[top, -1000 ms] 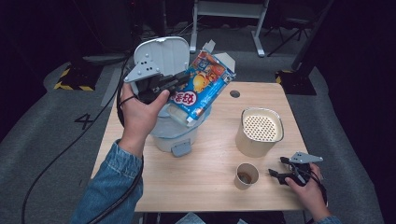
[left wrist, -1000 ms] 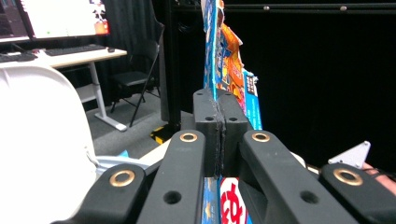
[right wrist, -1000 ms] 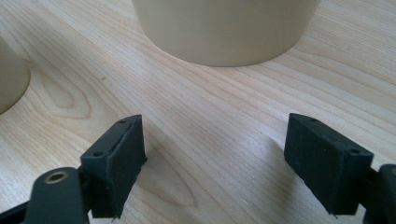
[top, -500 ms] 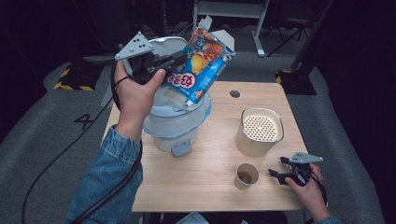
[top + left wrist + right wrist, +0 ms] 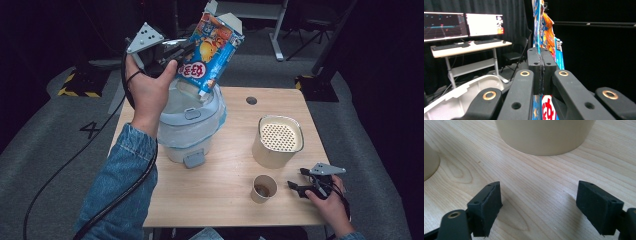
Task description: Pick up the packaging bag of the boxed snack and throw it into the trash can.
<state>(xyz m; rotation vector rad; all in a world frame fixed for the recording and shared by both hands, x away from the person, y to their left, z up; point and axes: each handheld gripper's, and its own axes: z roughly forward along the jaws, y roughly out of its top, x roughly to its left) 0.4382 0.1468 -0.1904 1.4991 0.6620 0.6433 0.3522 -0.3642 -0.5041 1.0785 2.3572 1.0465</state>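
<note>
The left tongs (image 5: pixel 187 47) are clamped tight on a blue snack bag (image 5: pixel 212 47), holding it tilted in the air above the open white cooker (image 5: pixel 190 120) at the far left of the bench (image 5: pixel 225 200). The right tongs (image 5: pixel 295 187) rest low on the bench near its front right corner, jaws apart with nothing between them, just beside a paper cup (image 5: pixel 263 188) and near a beige canister (image 5: pixel 277 141).

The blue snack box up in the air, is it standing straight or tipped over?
Tipped. The blue cardboard snack box leans with its open flap end highest and its lower corner over the open white bin.
</note>
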